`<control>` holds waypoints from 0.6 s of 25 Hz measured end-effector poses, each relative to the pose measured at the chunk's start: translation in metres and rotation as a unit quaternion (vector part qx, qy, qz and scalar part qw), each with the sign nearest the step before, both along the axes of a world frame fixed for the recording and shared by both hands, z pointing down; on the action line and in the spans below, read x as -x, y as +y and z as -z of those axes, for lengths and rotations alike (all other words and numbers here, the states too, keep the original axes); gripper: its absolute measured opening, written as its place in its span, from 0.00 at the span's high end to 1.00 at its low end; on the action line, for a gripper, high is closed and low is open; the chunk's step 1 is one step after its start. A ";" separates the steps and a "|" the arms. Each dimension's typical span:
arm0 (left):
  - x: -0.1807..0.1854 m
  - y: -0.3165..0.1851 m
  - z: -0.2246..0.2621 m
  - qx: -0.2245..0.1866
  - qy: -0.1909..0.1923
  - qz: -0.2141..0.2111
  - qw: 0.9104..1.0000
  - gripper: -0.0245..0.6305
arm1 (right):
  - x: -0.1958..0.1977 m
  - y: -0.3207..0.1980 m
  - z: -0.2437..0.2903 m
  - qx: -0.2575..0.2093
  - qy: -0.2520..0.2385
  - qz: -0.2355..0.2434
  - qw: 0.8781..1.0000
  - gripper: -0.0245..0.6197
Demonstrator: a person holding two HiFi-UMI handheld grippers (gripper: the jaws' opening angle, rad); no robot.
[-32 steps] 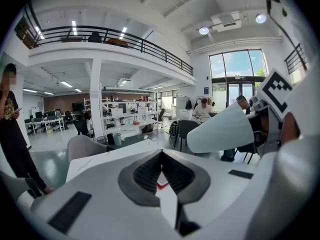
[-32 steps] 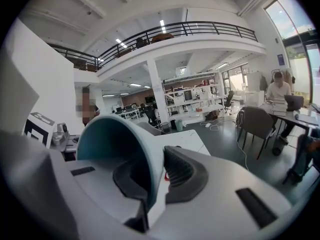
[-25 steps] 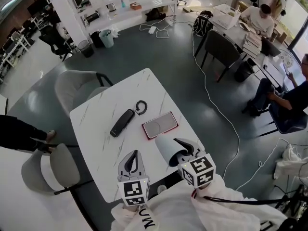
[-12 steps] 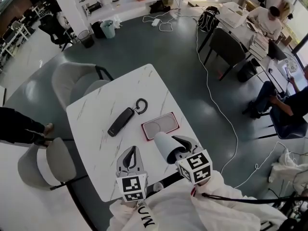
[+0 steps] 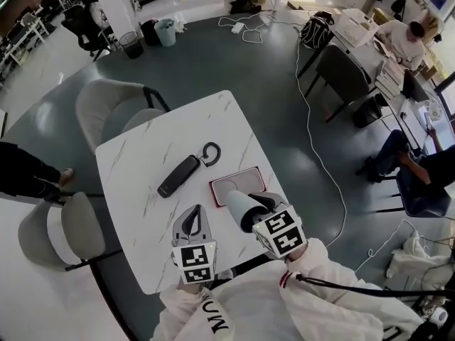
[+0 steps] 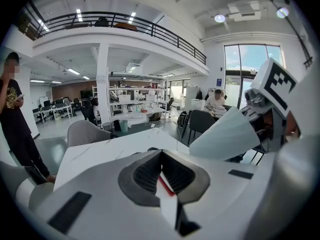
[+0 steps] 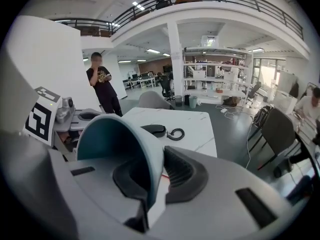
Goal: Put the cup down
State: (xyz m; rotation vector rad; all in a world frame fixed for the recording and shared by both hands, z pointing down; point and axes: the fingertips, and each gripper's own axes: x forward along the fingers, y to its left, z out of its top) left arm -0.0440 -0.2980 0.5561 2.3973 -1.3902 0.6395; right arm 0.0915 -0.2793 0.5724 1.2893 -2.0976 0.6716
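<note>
Right tool (image 7: 152,176) on cup (image 7: 107,134) rim

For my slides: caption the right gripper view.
Right gripper clamps the cup by its wall above a white table bearing a black handset.

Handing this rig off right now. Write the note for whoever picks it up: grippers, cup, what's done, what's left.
Right gripper: shut on the cup, clamping its wall at the rim. The cup is tilted on its side, not standing, by the near edge of the red-edged pad.
Left gripper: shut, empty, near the table's front edge, left of the cup.
Also on the table: a black handset with a looped cord, farther off.
Done: cup in hand, over the table.
Left: likely turn the cup upright, set it on a bare spot, open the jaws, back away.
</note>
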 end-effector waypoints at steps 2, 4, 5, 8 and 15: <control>0.001 -0.005 -0.005 0.003 -0.003 0.003 1.000 0.95 | 0.000 -0.007 -0.006 0.012 0.010 0.011 1.000 0.92; 0.001 -0.010 -0.012 0.007 -0.005 0.006 1.000 0.95 | 0.000 -0.014 -0.012 0.026 0.023 0.021 0.999 0.92; 0.002 -0.012 -0.016 0.011 -0.007 0.008 1.000 0.95 | -0.001 -0.017 -0.015 0.031 0.031 0.028 0.999 0.92; 0.007 -0.018 -0.026 0.022 -0.011 0.016 1.000 0.95 | 0.002 -0.028 -0.023 0.048 0.046 0.051 0.996 0.92; 0.016 -0.026 -0.043 0.055 -0.012 0.039 0.998 0.95 | 0.009 -0.044 -0.056 0.104 0.083 0.113 0.985 0.92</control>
